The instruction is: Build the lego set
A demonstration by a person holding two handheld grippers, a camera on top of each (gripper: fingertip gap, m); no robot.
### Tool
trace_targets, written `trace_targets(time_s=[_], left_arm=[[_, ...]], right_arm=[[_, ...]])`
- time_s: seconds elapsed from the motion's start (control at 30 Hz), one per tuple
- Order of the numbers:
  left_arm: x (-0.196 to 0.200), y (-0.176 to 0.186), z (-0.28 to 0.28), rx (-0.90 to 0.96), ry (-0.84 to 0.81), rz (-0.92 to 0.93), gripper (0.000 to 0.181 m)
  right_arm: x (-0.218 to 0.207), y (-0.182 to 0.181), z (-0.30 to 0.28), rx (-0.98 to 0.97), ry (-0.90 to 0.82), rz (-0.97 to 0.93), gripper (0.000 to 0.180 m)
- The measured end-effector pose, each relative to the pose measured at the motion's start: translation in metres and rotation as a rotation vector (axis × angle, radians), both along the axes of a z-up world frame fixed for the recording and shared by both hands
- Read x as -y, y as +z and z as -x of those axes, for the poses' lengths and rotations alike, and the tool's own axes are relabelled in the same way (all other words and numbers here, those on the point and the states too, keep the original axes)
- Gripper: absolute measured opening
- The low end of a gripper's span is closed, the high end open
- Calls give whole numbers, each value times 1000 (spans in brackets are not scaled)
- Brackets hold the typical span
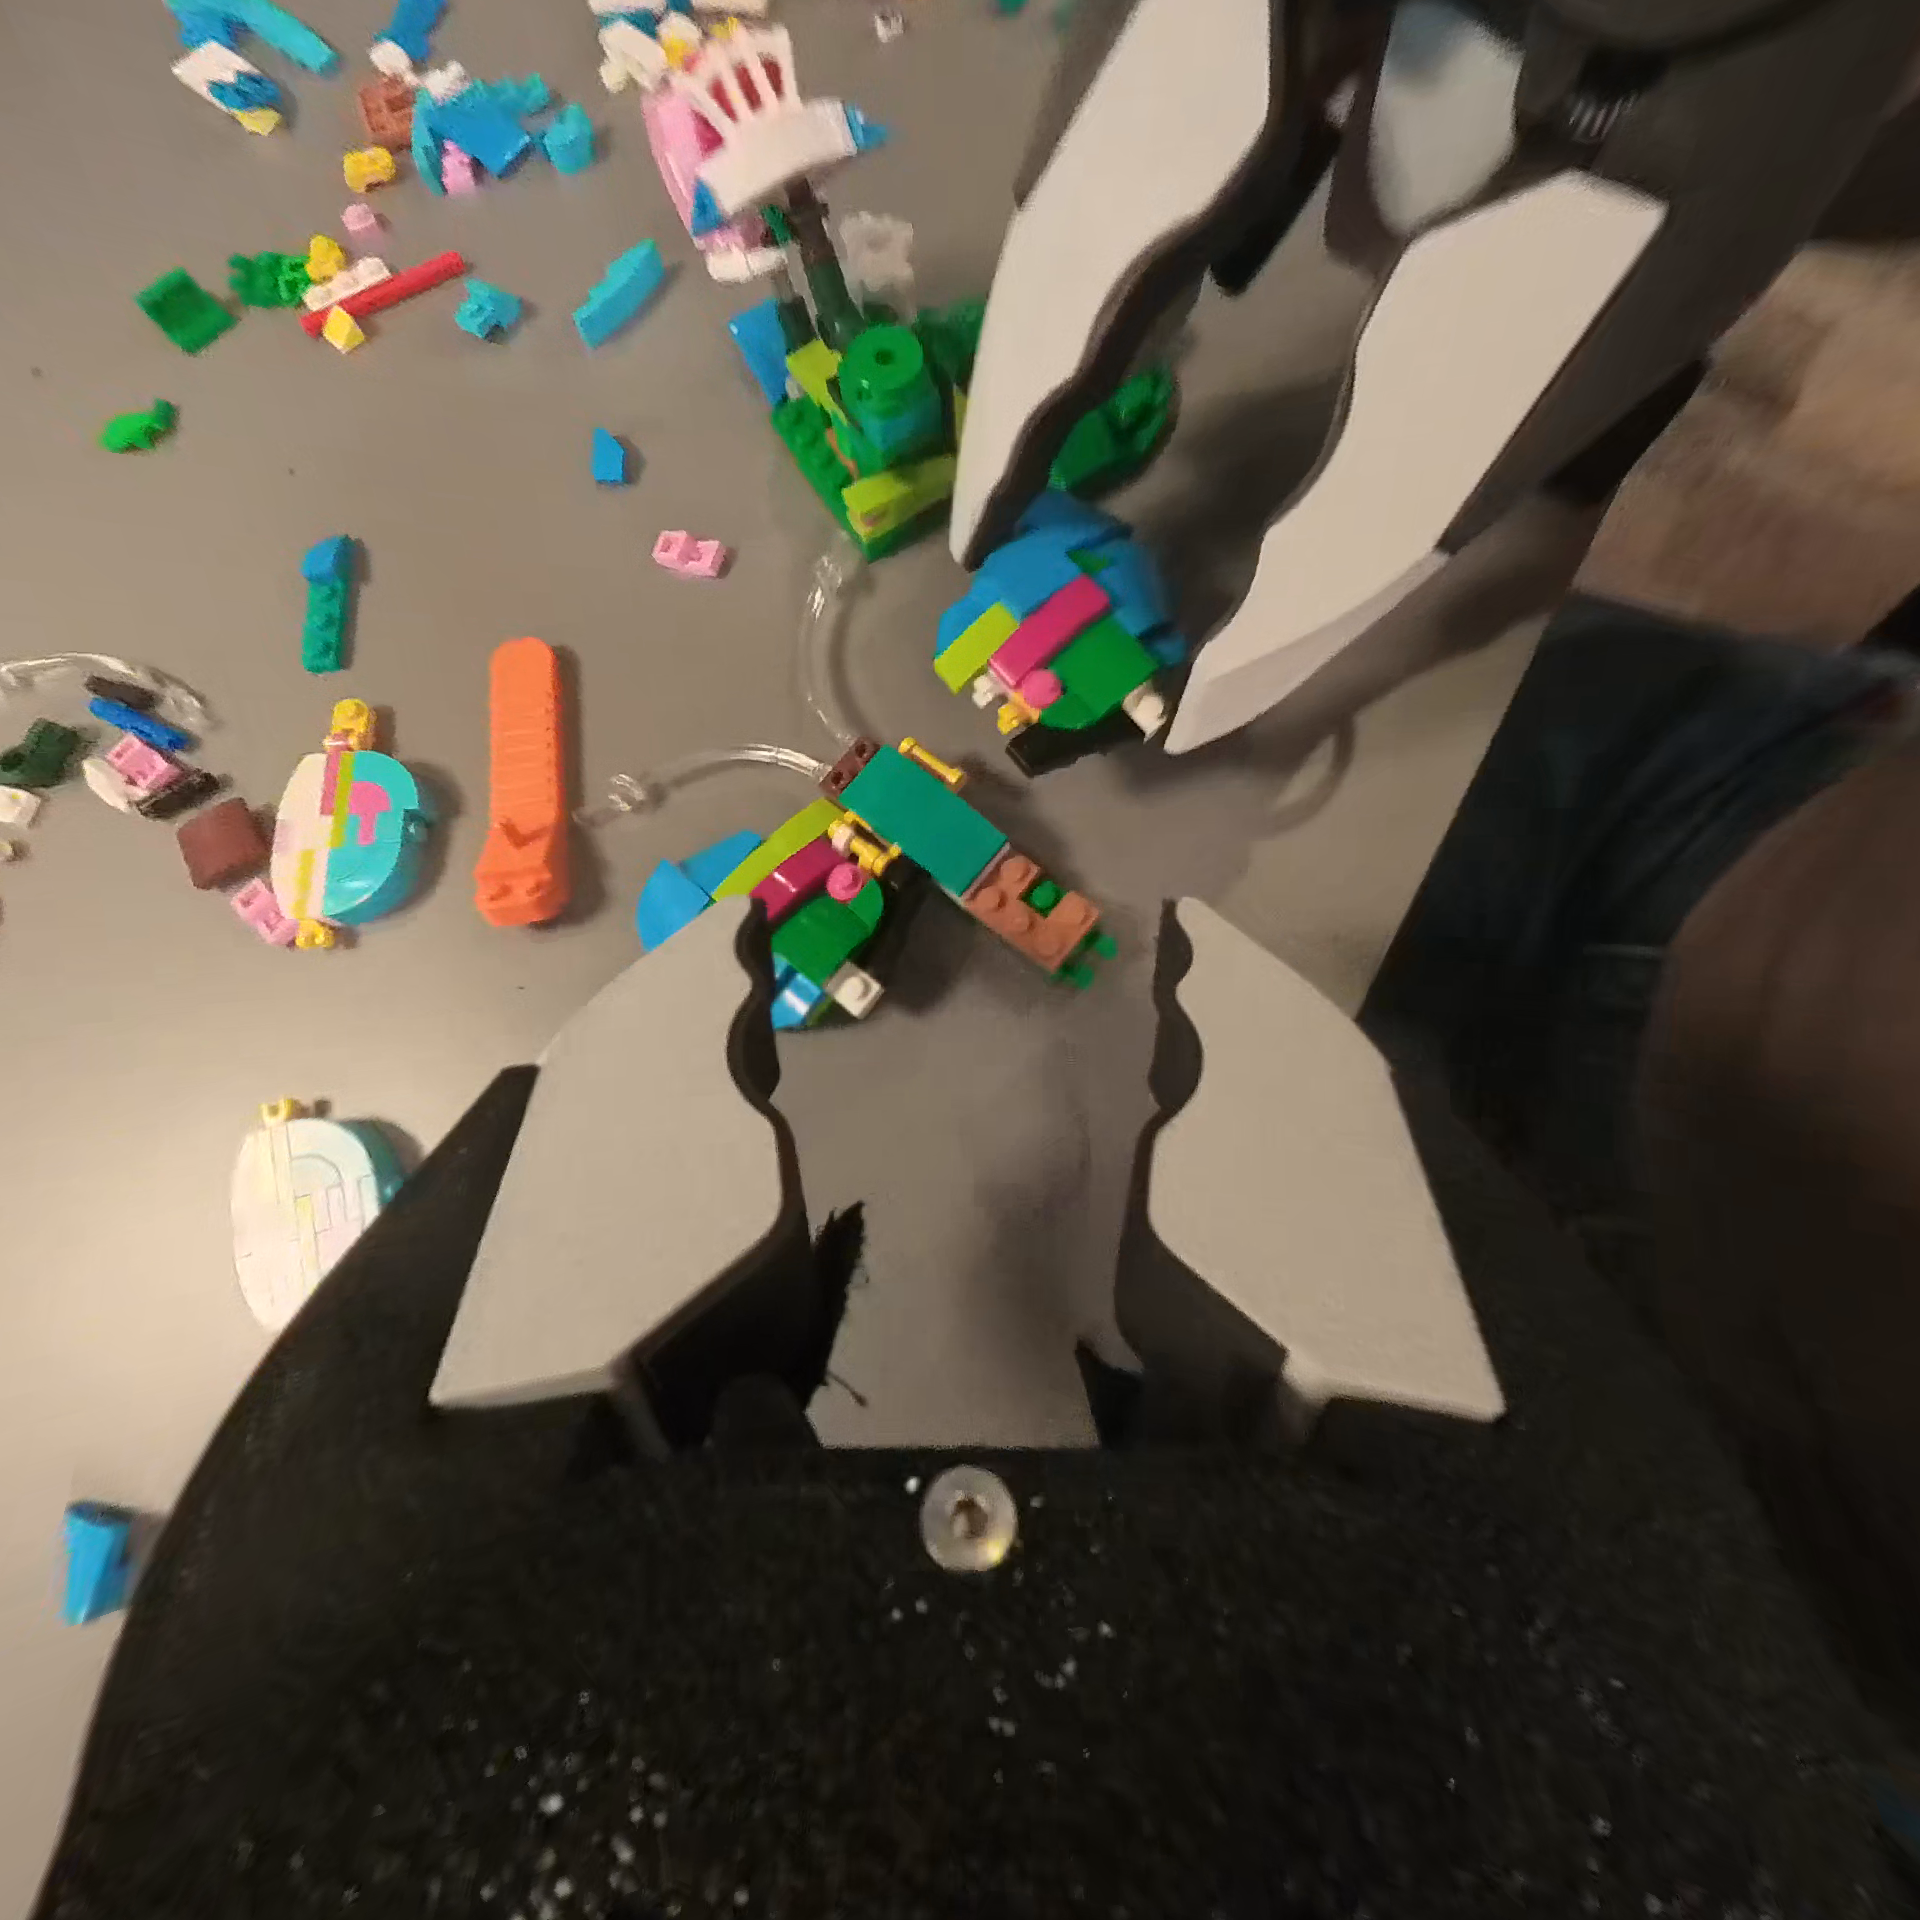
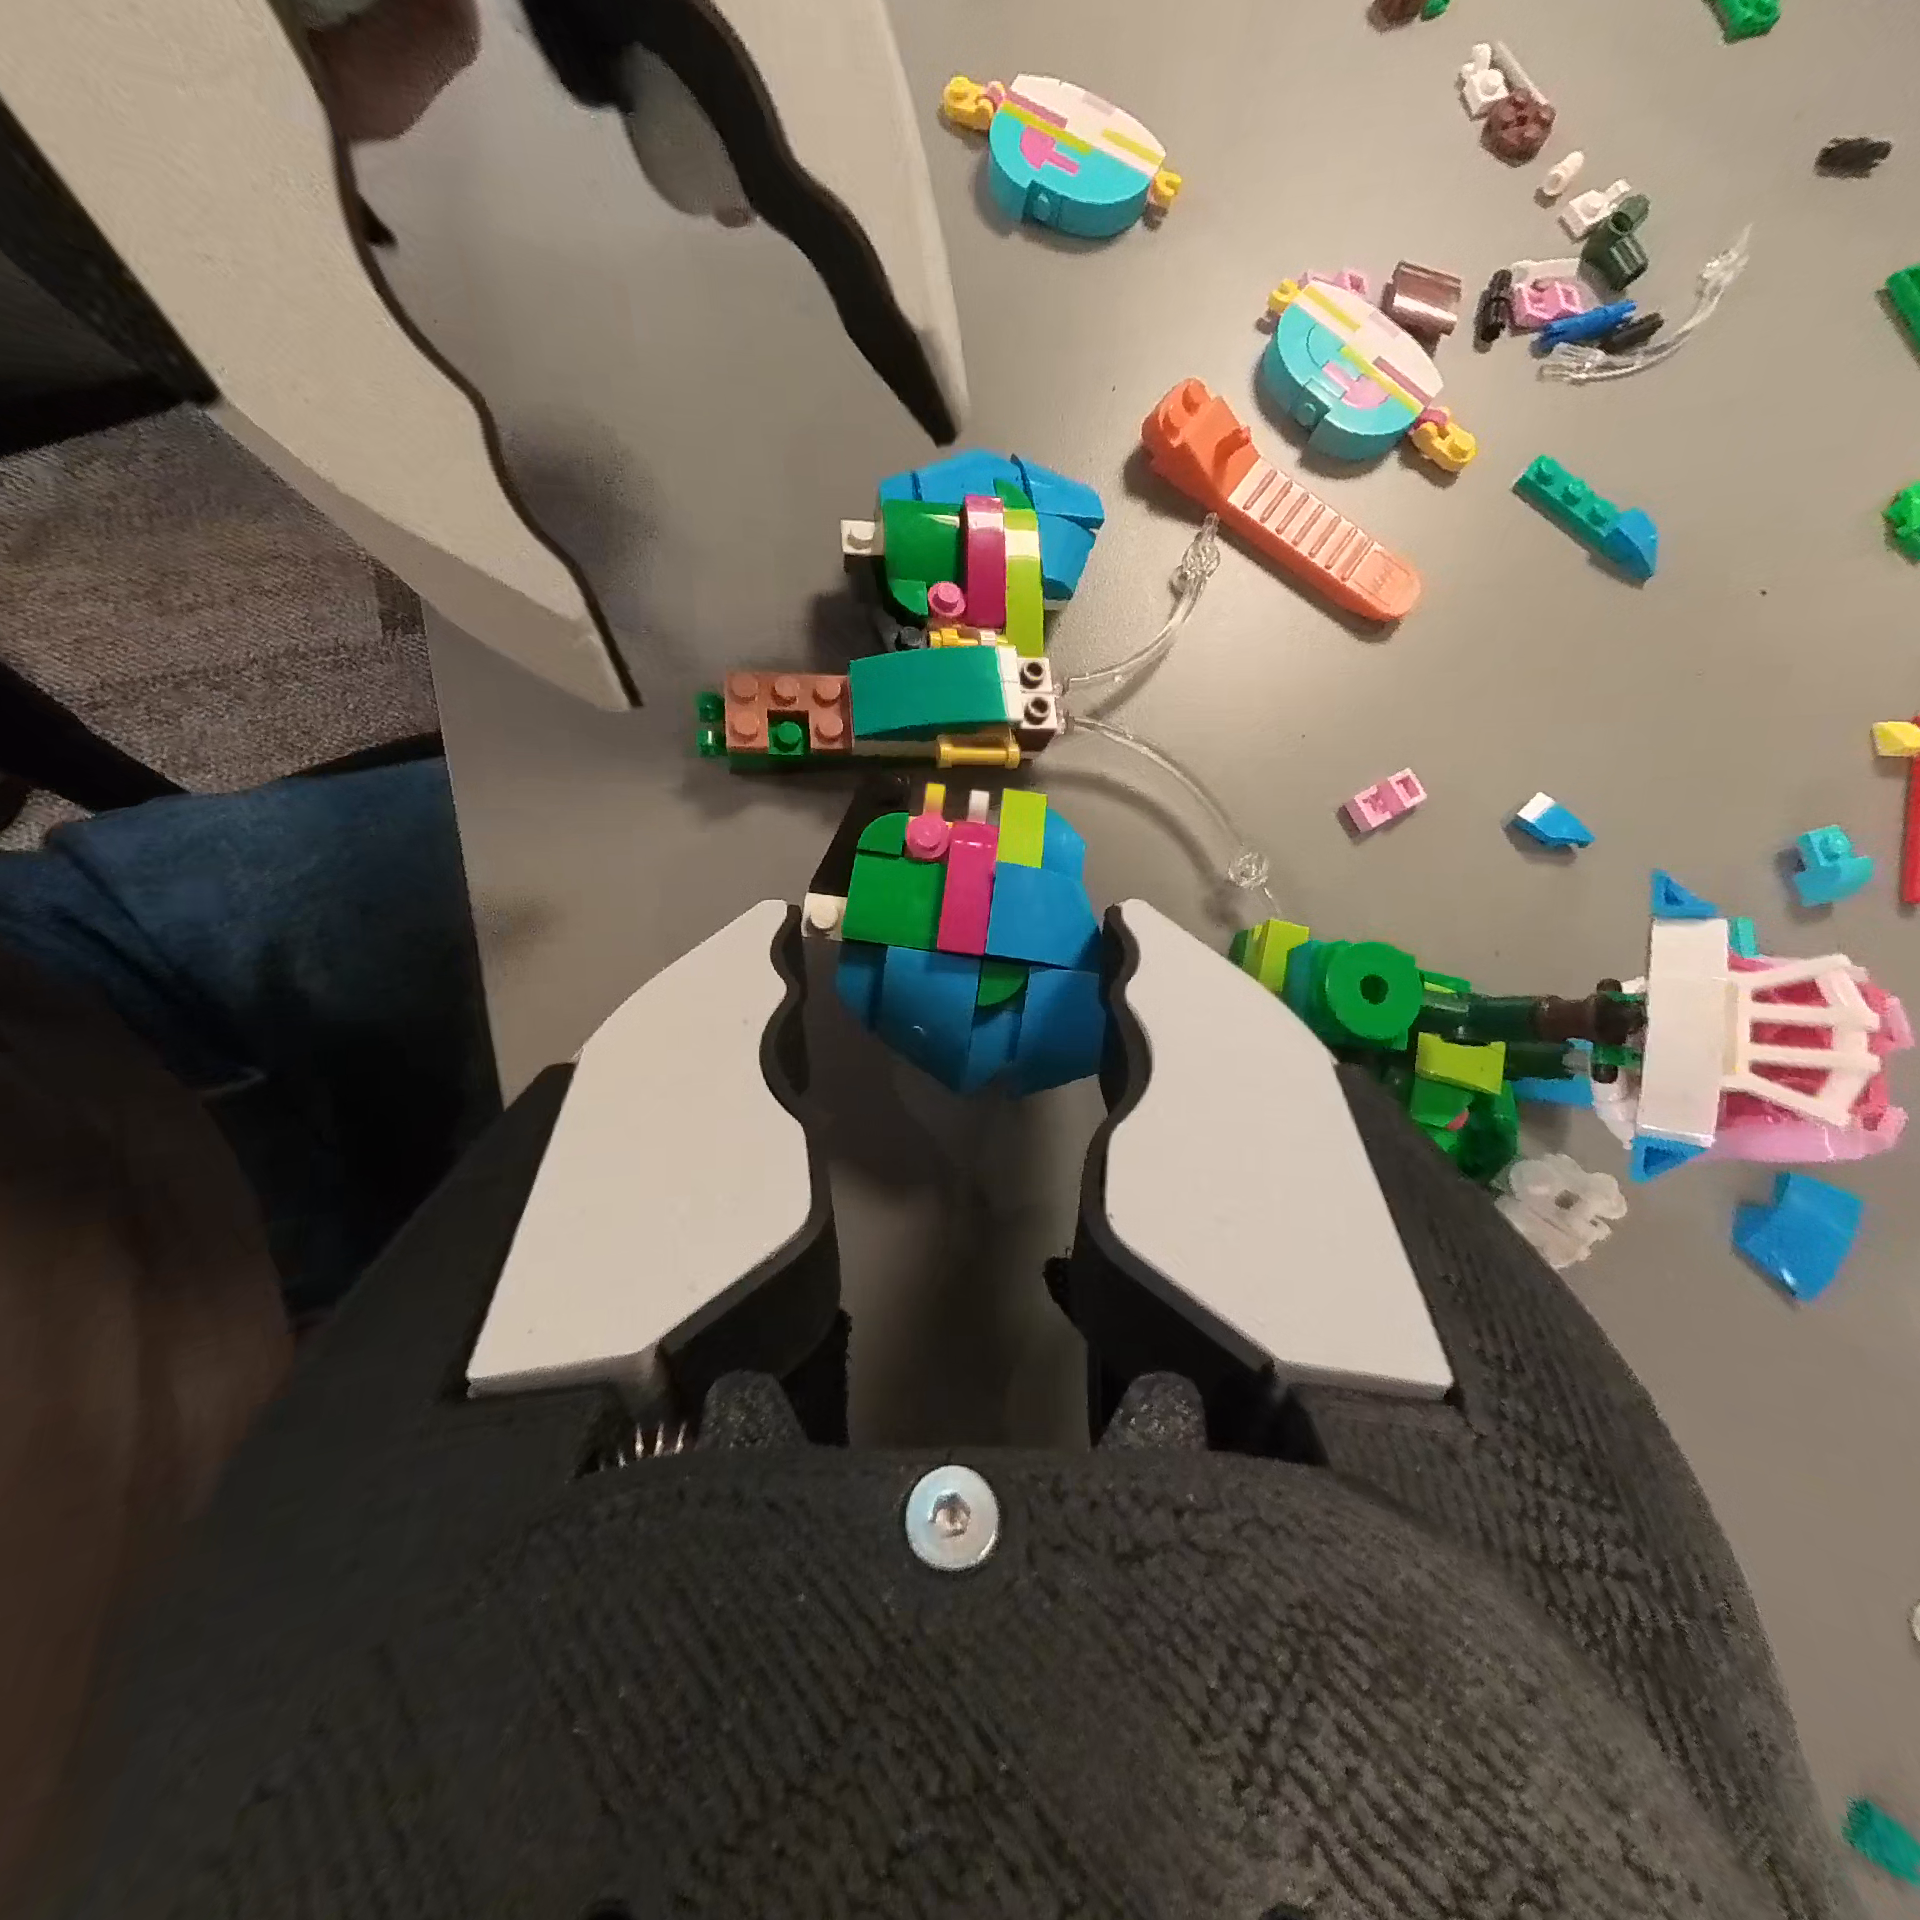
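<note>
A butterfly body (image 1: 925, 821) of teal and brown bricks lies on the grey table (image 1: 312, 1039), also seen in the right wrist view (image 2: 883, 707). One blue, green and pink wing (image 1: 821, 925) joins it, partly under my left gripper's left fingertip. My left gripper (image 1: 961, 925) is open and empty, with the body just ahead of its tips. A second matching wing (image 2: 966, 987) lies a little apart from the body. My right gripper (image 2: 951, 914) is closed against both sides of this wing, also seen in the left wrist view (image 1: 1075, 644).
An orange brick separator (image 1: 520, 779) lies left of the butterfly. A green plant with a pink and white flower (image 2: 1371, 997) lies beside my right gripper. Two round teal and white pieces (image 2: 1351, 364) and many loose bricks lie beyond. A person's leg (image 2: 260, 987) is at the table edge.
</note>
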State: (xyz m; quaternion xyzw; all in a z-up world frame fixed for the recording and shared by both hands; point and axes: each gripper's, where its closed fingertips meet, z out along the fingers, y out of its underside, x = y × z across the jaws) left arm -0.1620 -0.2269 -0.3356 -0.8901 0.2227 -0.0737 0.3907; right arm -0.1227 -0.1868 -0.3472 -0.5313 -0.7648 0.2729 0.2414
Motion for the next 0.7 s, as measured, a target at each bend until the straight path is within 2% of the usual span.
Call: trace_targets(time_s=[0.03, 0.2, 0.43, 0.6, 0.7], left_arm=[[0, -4, 0, -7, -9, 23, 72], [-5, -6, -5, 37, 14, 32, 68], [-8, 1, -11, 105, 59, -25, 55], [-10, 10, -17, 252, 75, -33, 54], [-14, 18, -26, 354, 57, -56, 54]], right_arm=[[-1, 0, 1, 0, 1, -8, 54], [-3, 0, 4, 4, 8, -31, 54], [-1, 0, 4, -20, 51, -57, 54], [5, 20, 3, -190, 153, -158, 54], [10, 33, 1, -300, 246, -283, 54]])
